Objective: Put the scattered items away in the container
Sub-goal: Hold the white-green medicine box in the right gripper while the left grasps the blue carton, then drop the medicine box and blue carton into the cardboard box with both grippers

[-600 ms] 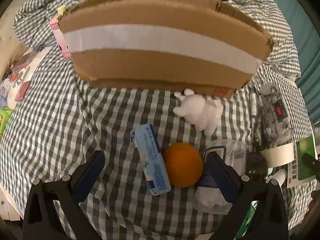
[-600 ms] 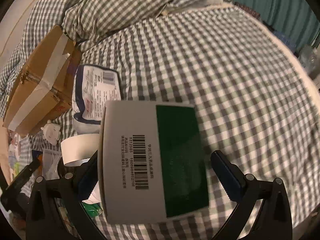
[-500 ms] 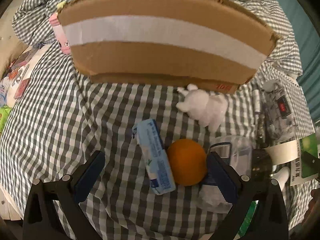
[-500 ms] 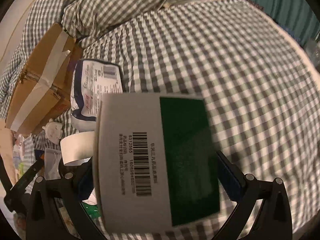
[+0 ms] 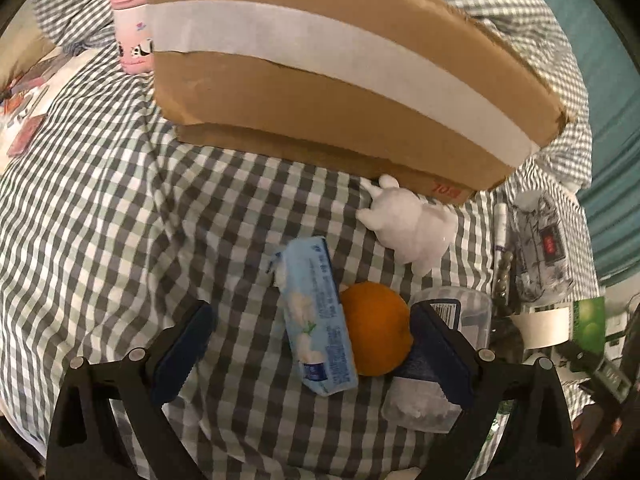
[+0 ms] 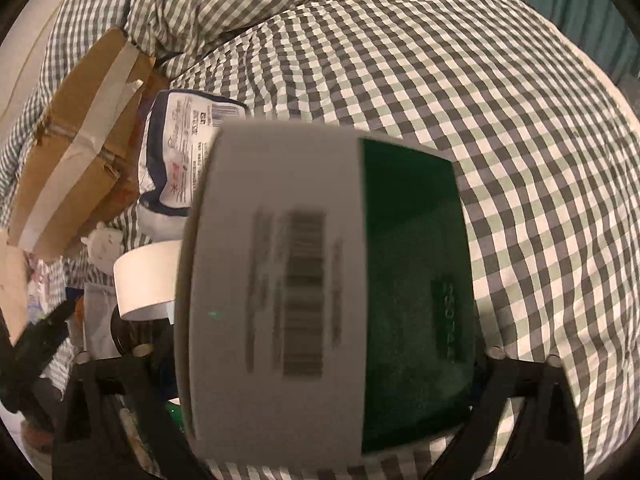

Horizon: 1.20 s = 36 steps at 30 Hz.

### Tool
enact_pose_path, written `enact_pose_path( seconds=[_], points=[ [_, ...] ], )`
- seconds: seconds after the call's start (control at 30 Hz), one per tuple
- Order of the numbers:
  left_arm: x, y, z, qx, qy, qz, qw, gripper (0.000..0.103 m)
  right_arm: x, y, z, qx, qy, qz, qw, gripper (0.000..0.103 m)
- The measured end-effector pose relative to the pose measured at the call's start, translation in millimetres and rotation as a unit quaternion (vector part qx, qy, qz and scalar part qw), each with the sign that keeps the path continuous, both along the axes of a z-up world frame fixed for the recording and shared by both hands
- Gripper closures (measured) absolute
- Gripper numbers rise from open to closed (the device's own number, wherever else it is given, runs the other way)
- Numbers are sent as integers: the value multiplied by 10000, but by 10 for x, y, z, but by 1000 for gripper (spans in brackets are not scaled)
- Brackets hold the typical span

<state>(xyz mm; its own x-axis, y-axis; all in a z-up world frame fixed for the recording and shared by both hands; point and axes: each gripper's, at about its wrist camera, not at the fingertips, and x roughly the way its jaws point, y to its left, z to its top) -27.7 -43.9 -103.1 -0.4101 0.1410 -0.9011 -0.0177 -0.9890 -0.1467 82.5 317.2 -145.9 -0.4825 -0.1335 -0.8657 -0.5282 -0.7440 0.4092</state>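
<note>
Left wrist view is showing the left gripper (image 5: 310,352) pointing steeply down at the gingham-covered bed (image 5: 120,220), its jaws spread wide and gripping nothing, straddling a light blue tissue pack (image 5: 316,320) and an orange (image 5: 376,328) lying side by side and touching; the spread looks chosen to take in one or both. Just beyond, a white rabbit figure (image 5: 412,224) is lying against the foot of the taped cardboard box (image 5: 340,80), the container everything is heading for, with a pink bottle (image 5: 134,36) standing behind its left corner. Right wrist view is showing the right gripper (image 6: 320,376) carrying a white and green carton (image 6: 320,288) with a barcode, the jaws holding it across its width, which is why they are standing so far apart; the carton is blurring, lifted clear of the bed, with the box off to its left
</note>
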Motion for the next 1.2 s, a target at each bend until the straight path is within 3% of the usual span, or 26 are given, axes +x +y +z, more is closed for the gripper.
enact_pose_path(
  seconds=[0.17, 0.3, 0.37, 0.43, 0.63, 0.8, 1.07, 1.2],
  points=[
    [-67, -109, -6, 75, -30, 182, 9998, 2, -20, -44, 35, 121, -40, 54, 9999, 13],
    [-121, -168, -117, 173, -62, 268, 9995, 16, 0, -56, 51, 141, -38, 39, 9999, 14],
    [-158, -161, -111, 54, -45, 304, 9995, 38, 10, -71, 79, 183, -26, 59, 9998, 17],
    [-194, -180, -157, 72, -194, 289, 9994, 79, 21, -103, 130, 274, -16, 64, 9996, 19],
    [-139, -108, -161, 44, -178, -60, 9998, 83, 70, -177, 404, 591, 158, 41, 9981, 19],
    [-2, 12, 51, -123, 103, -358, 9992, 83, 123, -258, 704, 718, 354, 52, 9968, 19],
    [122, 145, 732, -595, 854, -668, 9923, 83, 79, -632, 1416, 1084, 772, 334, 9905, 19],
    [47, 153, 1096, -537, 1106, -801, 9892, 83, -120, -829, 1927, 1303, 1221, 479, 9828, 19]
  ],
)
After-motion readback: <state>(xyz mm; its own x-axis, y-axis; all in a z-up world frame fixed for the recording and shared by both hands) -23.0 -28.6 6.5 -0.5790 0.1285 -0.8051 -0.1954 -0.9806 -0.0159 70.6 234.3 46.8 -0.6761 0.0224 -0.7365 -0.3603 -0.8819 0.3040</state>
